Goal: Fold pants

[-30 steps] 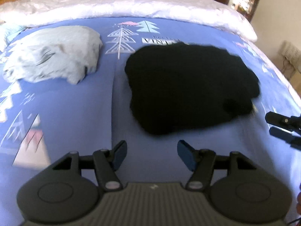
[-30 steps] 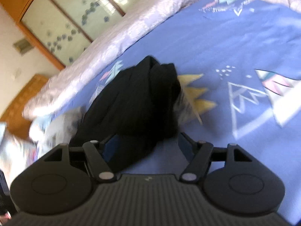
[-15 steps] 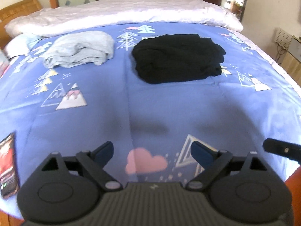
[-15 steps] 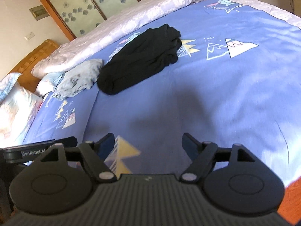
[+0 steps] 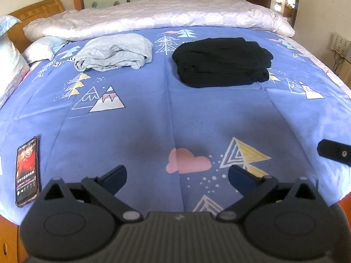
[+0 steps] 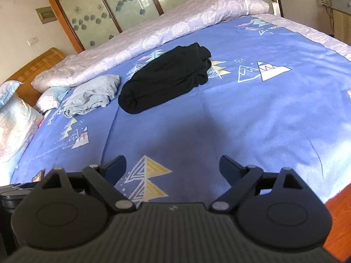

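Note:
The black pants (image 5: pixel 222 62) lie folded into a thick bundle on the blue bedspread, far across the bed from both grippers. The same black pants (image 6: pixel 166 77) appear as a long dark roll in the right wrist view. My left gripper (image 5: pixel 177 174) hovers over the near edge of the bed, its jaws opening wide with nothing between them. My right gripper (image 6: pixel 172 164) is likewise over the near bedspread, jaws opening, empty. A dark finger of the right gripper shows at the right edge of the left wrist view.
A folded grey garment (image 5: pixel 114 51) lies left of the pants. A phone (image 5: pixel 27 171) with a lit screen rests near the bed's left front edge. A pale rolled quilt (image 5: pixel 153 18) runs along the far side, pillows (image 6: pixel 15 122) and a wooden headboard (image 5: pixel 33 11) at left.
Both grippers have pulled back from the black pants to the near edge of the bed, and their jaws have spread wider. The pants stay folded where they were left.

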Demonstrator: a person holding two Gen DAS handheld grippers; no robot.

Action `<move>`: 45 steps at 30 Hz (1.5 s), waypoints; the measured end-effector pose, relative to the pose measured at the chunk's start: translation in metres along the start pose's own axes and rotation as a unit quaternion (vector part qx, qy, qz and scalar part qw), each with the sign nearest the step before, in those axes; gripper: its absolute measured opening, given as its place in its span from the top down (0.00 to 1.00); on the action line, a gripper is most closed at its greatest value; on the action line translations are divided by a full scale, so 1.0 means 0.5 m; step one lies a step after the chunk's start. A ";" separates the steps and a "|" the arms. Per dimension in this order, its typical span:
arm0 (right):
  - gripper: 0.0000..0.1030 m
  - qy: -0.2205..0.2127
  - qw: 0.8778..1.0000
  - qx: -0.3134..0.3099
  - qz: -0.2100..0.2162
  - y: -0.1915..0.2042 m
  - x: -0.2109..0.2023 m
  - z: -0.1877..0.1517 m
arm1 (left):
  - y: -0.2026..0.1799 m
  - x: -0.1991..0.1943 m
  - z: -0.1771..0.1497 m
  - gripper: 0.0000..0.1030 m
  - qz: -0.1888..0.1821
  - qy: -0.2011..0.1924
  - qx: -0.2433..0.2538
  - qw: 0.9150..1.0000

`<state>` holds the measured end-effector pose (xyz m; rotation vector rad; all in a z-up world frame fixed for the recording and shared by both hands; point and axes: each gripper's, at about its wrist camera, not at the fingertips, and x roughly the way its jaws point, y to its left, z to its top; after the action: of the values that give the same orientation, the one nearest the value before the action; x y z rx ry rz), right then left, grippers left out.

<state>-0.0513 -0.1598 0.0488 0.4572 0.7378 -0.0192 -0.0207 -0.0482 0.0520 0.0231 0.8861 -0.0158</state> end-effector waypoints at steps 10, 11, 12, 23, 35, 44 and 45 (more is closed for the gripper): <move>0.09 0.019 1.000 0.014 -0.006 0.000 0.024 -0.016 | 0.001 0.020 -0.007 0.00 0.010 0.021 -0.009 1.000; 0.09 0.021 1.000 0.015 -0.006 0.000 0.026 -0.017 | 0.002 0.022 -0.008 0.00 0.010 0.022 -0.010 1.000; 0.09 0.023 1.000 0.015 -0.007 0.000 0.027 -0.019 | 0.003 0.023 -0.009 0.00 0.010 0.023 -0.011 1.000; 0.09 0.029 0.999 0.011 -0.011 0.007 0.029 -0.025 | 0.001 0.015 -0.012 0.00 0.021 0.004 -0.006 1.000; 0.08 0.008 0.999 0.002 -0.032 0.018 0.017 -0.022 | -0.027 -0.052 -0.006 0.00 0.061 -0.111 0.044 0.991; 0.08 0.006 0.999 0.002 -0.031 0.018 0.018 -0.021 | -0.043 -0.053 -0.005 0.00 0.049 -0.095 0.067 0.992; 0.08 0.007 0.999 0.003 -0.032 0.017 0.019 -0.021 | -0.041 -0.054 -0.005 0.00 0.048 -0.095 0.065 0.992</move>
<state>-0.0494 -0.1464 0.0394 0.4405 0.7661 -0.0784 -0.0403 -0.0688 0.0711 0.1830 0.6922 0.0139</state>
